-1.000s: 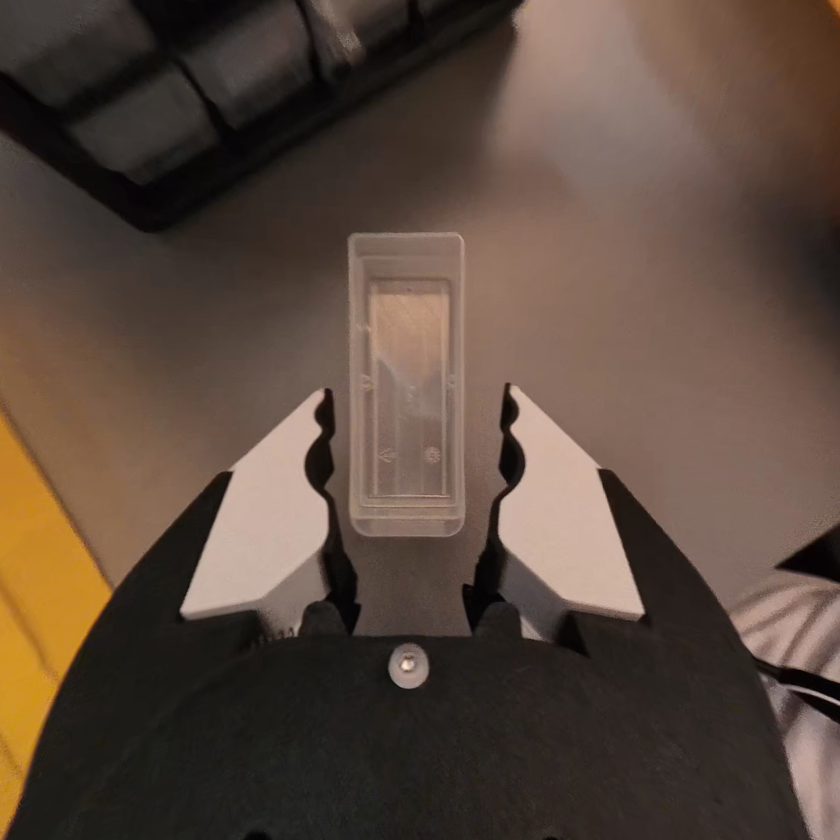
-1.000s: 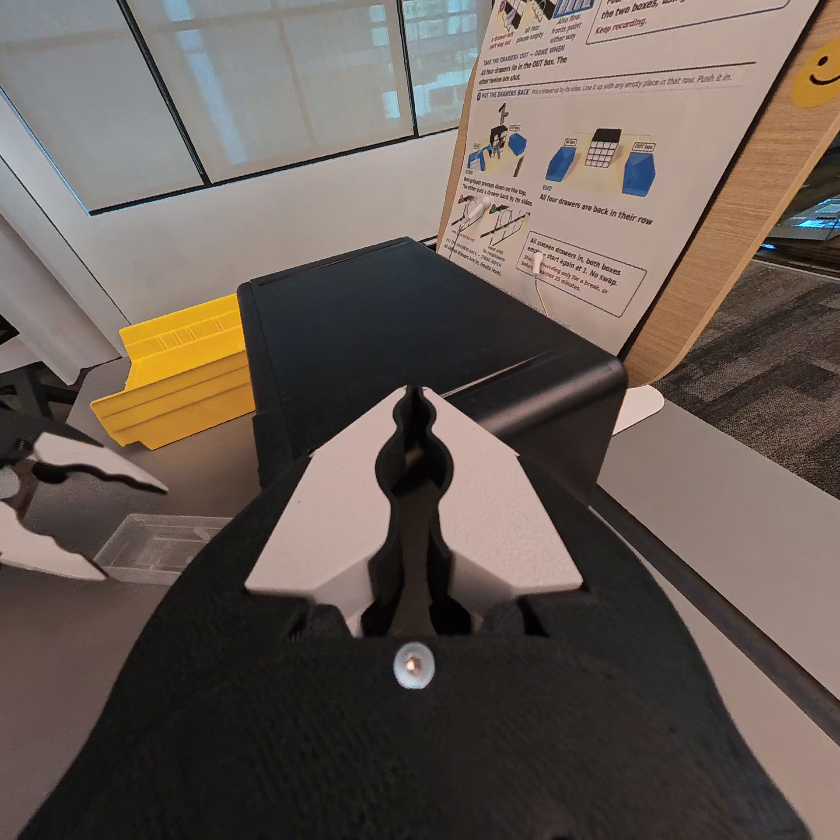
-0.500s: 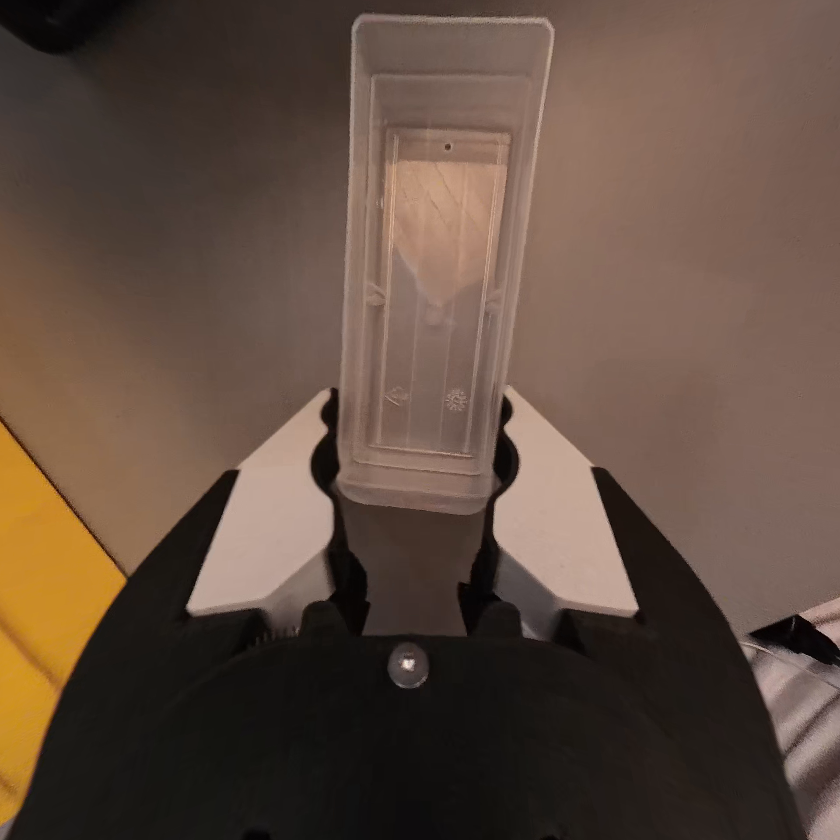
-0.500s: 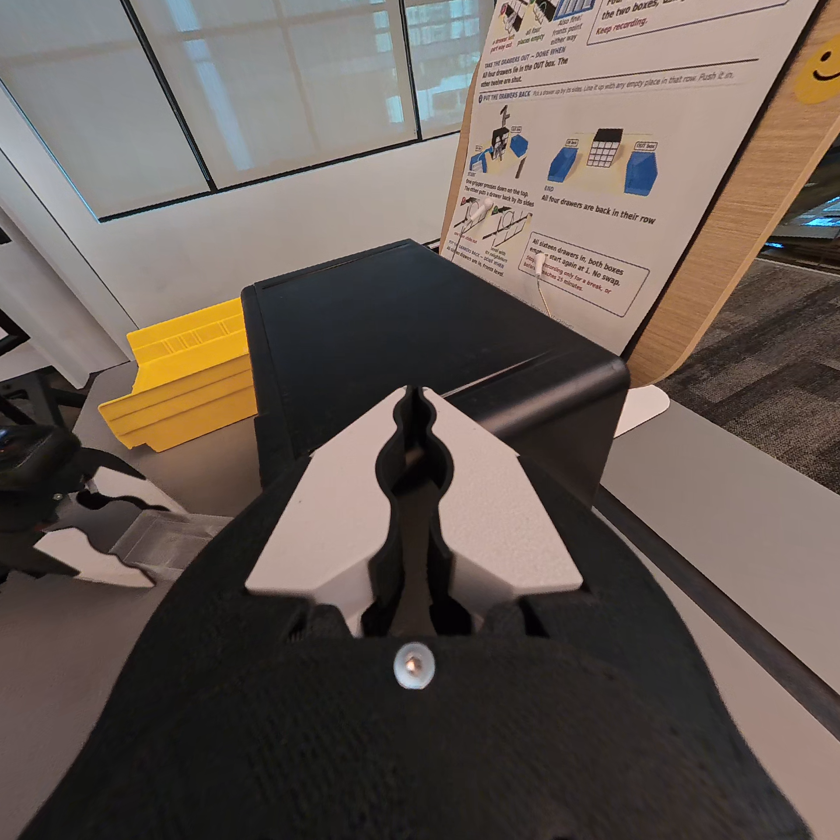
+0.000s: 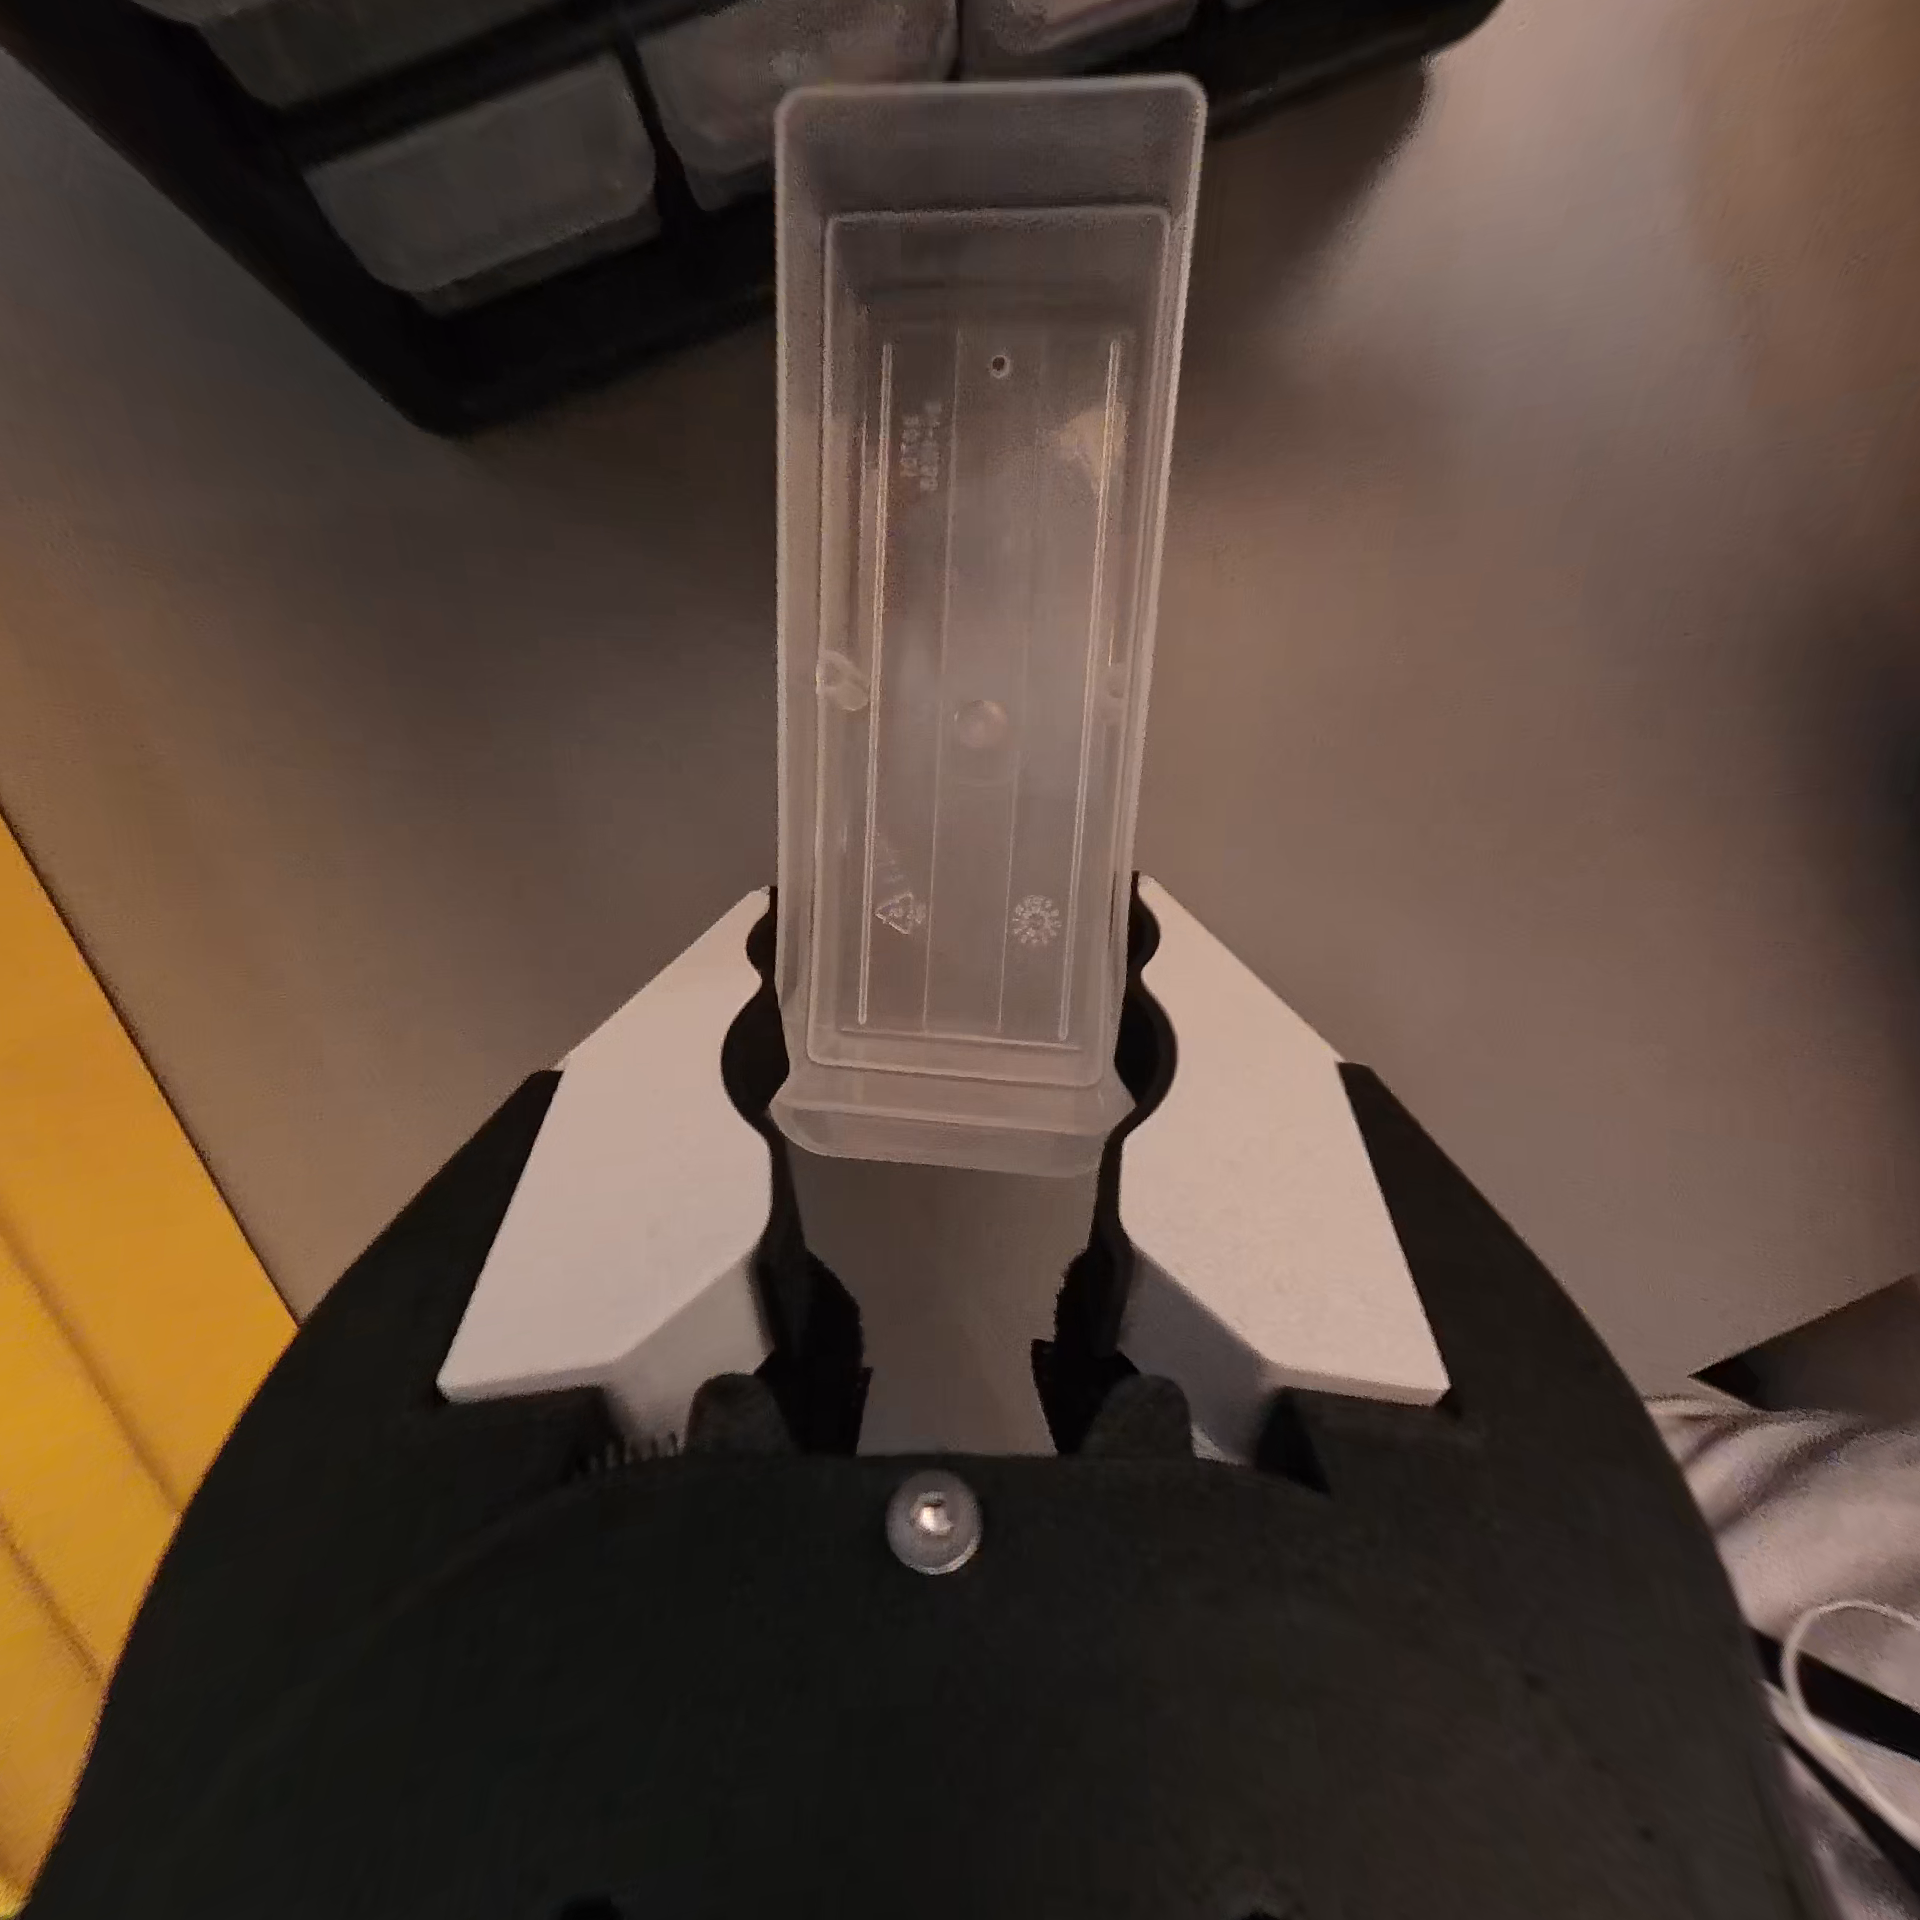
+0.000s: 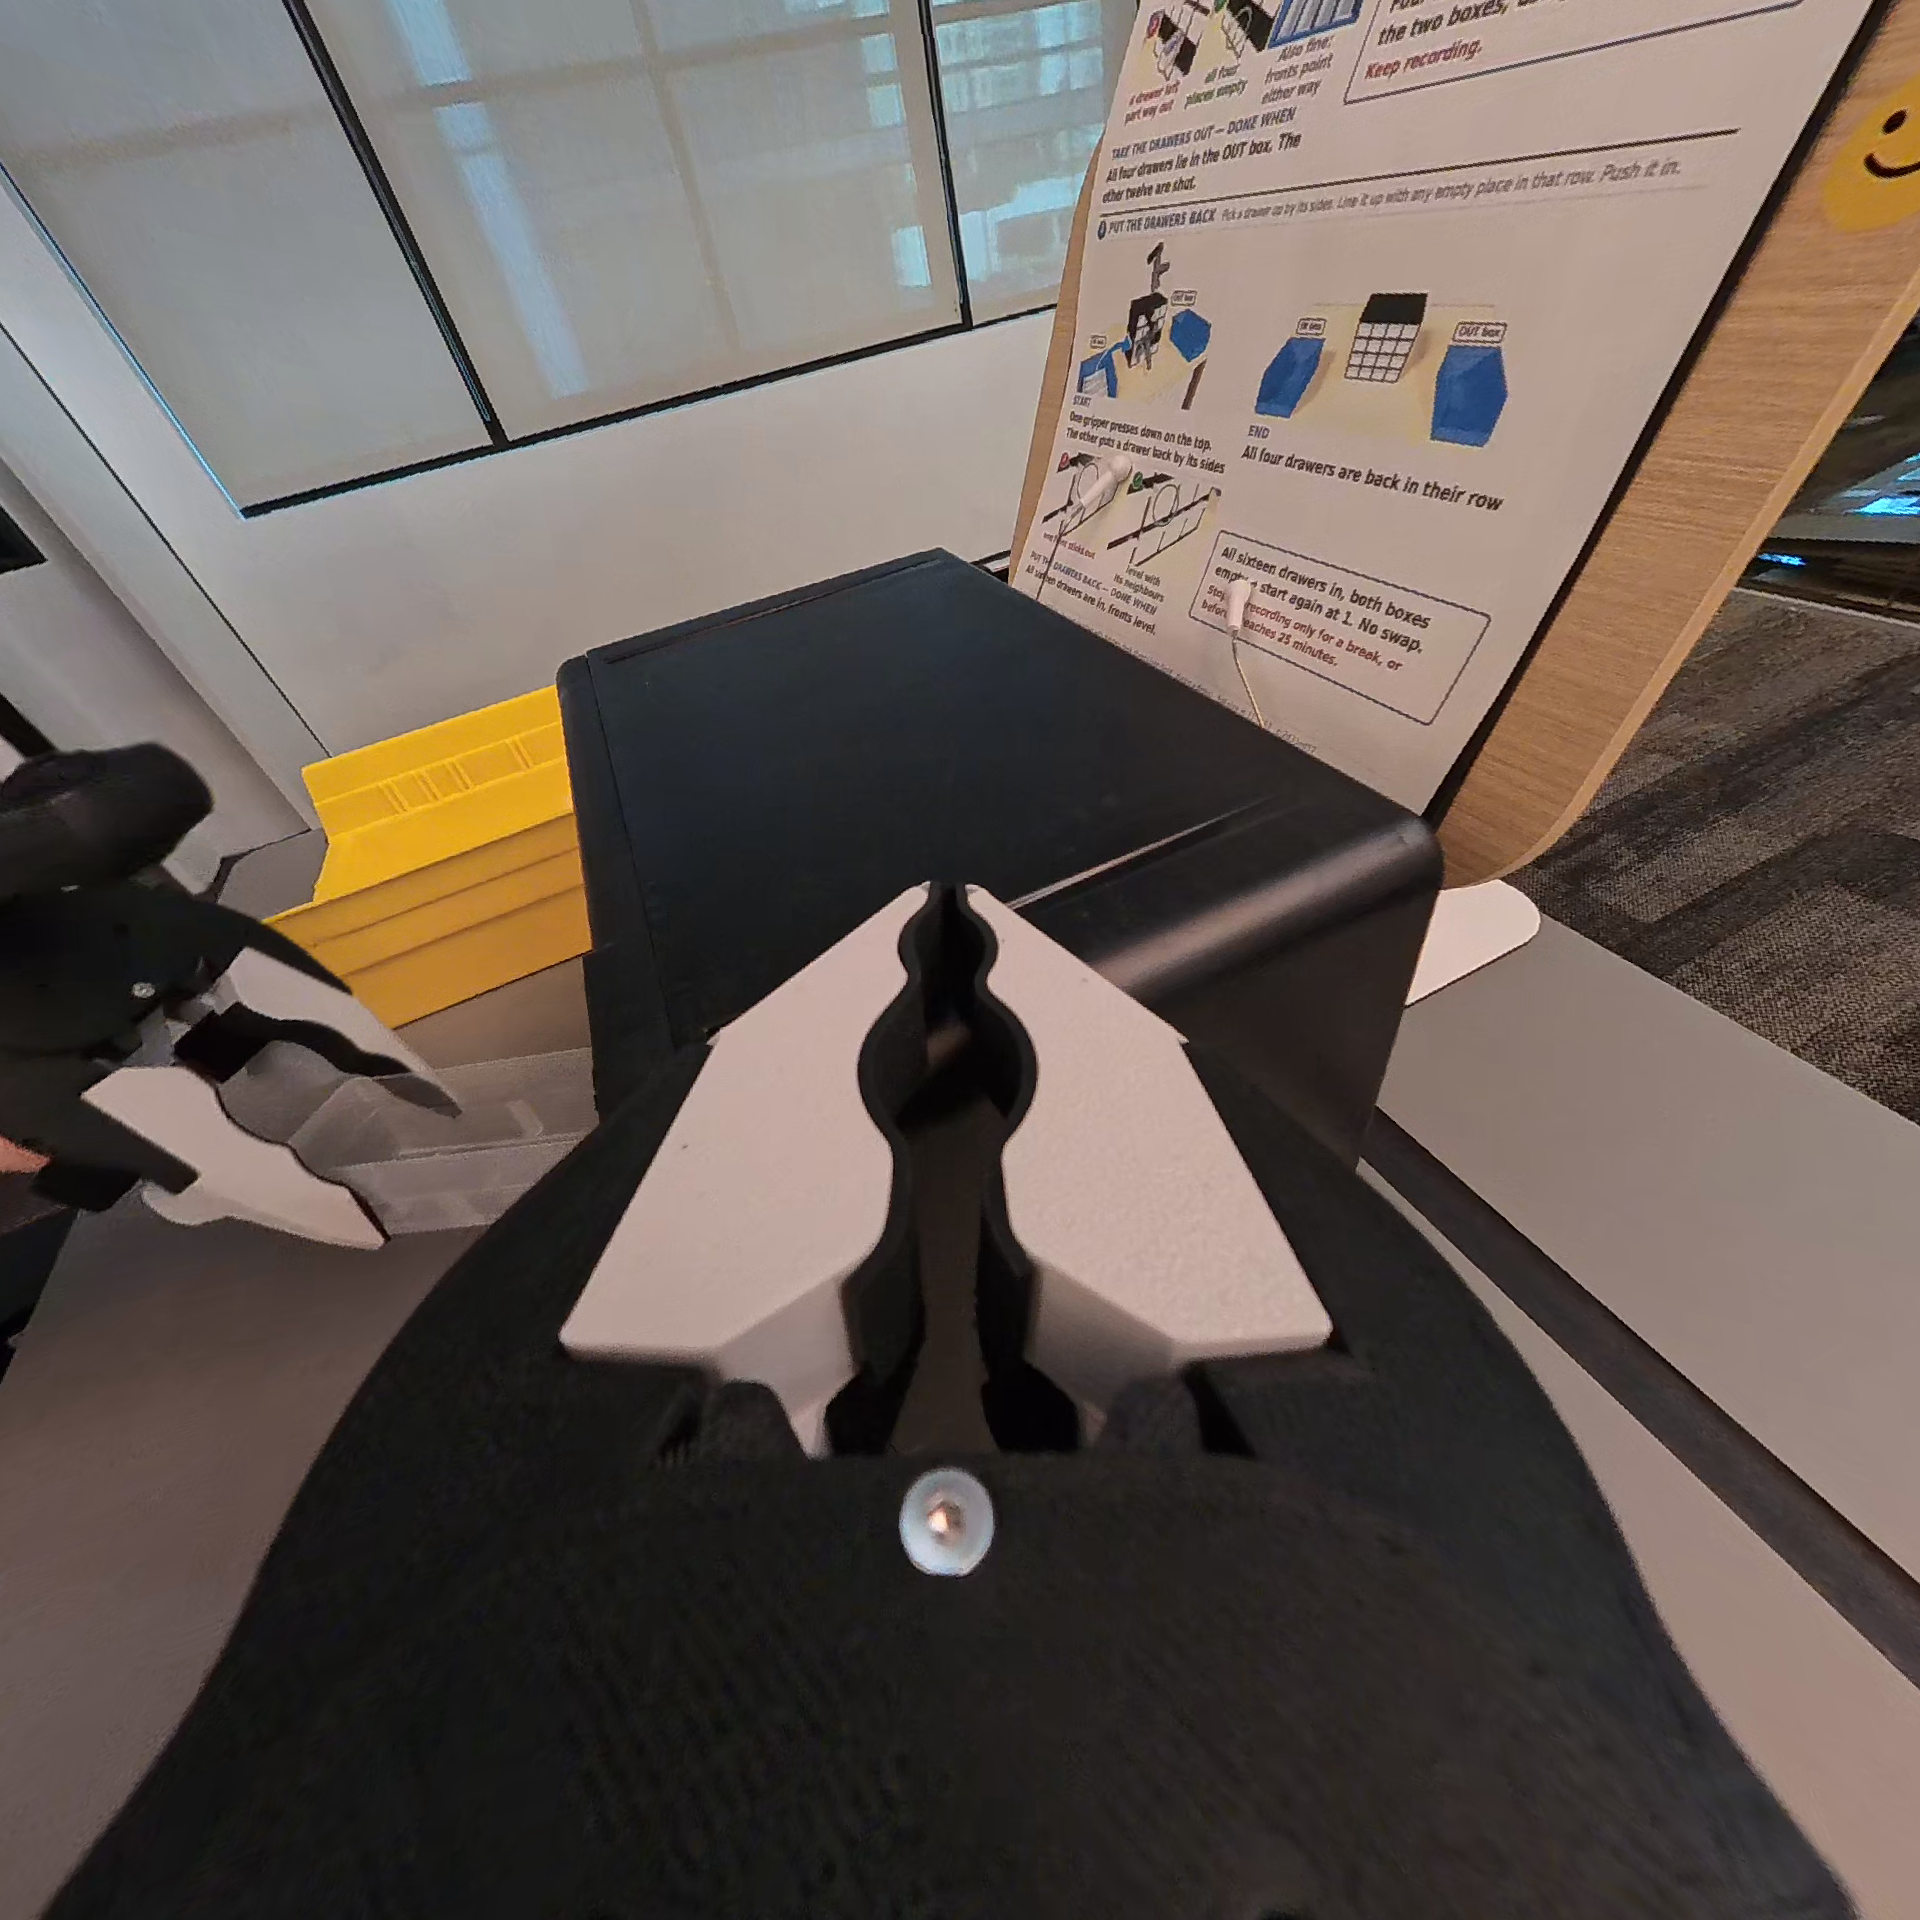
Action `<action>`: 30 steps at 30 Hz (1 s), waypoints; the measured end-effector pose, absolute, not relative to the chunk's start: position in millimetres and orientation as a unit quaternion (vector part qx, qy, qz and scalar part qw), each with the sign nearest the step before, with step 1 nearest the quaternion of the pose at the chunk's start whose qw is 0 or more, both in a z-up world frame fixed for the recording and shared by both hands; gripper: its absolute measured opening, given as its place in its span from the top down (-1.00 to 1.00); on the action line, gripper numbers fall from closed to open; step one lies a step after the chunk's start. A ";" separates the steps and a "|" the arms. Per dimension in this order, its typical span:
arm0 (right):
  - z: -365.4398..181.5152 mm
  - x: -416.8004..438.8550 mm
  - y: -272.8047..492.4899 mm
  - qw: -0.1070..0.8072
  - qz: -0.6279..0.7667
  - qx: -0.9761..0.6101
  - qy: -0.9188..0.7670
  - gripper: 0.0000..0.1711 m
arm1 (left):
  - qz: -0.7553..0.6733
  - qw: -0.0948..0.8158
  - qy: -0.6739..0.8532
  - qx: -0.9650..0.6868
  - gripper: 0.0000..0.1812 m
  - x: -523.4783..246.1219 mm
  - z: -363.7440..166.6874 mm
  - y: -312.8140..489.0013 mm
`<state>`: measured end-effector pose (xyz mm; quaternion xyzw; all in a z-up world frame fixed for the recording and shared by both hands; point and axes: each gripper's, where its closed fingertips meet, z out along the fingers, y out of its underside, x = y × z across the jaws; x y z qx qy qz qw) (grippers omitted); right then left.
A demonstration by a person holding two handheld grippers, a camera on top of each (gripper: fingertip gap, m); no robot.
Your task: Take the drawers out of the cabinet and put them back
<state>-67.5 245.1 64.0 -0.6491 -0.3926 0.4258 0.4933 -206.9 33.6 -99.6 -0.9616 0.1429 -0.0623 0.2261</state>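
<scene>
My left gripper (image 5: 948, 914) is shut on the near end of a clear plastic drawer (image 5: 987, 582), gripping it by its sides. The drawer points away towards the front of the black cabinet (image 5: 499, 208), whose grey drawer fronts show at the top. In the right wrist view the same gripper (image 6: 400, 1148) holds the drawer (image 6: 457, 1153) above the table, left of the cabinet (image 6: 935, 769). My right gripper (image 6: 948, 902) is shut and empty, with its fingertips at the front edge of the cabinet's top.
A yellow bin (image 6: 447, 831) stands behind and left of the cabinet; its edge shows at the left of the left wrist view (image 5: 94, 1247). An instruction board (image 6: 1455, 364) leans behind the cabinet on the right. The grey table's (image 6: 1662, 1195) edge runs along the right. Across from one pair of fingers to the other is roughly 30 cm.
My left gripper closed on the clear drawer, lifted it off the table and carried it towards the cabinet front. My right gripper stayed shut on top of the cabinet.
</scene>
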 end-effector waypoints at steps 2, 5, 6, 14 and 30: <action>64.0 -67.5 245.0 0.494 0.425 -0.649 -0.392 1.00 | -0.046 0.219 0.133 -0.966 0.31 -210.5 -96.6 42.5; 64.0 -67.6 245.0 0.494 0.427 -0.649 -0.392 1.00 | -0.018 0.201 0.117 -0.972 0.31 -217.3 -96.2 53.7; 64.0 -67.8 244.8 0.493 0.429 -0.648 -0.392 1.00 | -0.014 0.200 0.112 -0.973 0.31 -217.6 -95.2 57.4; 64.1 -68.0 244.7 0.491 0.438 -0.644 -0.391 1.00 | -0.009 0.180 0.100 -0.979 0.31 -208.5 -85.2 72.7; 64.2 -68.0 244.6 0.489 0.448 -0.641 -0.387 1.00 | -0.004 0.201 0.083 -0.976 0.31 -205.0 -65.1 82.5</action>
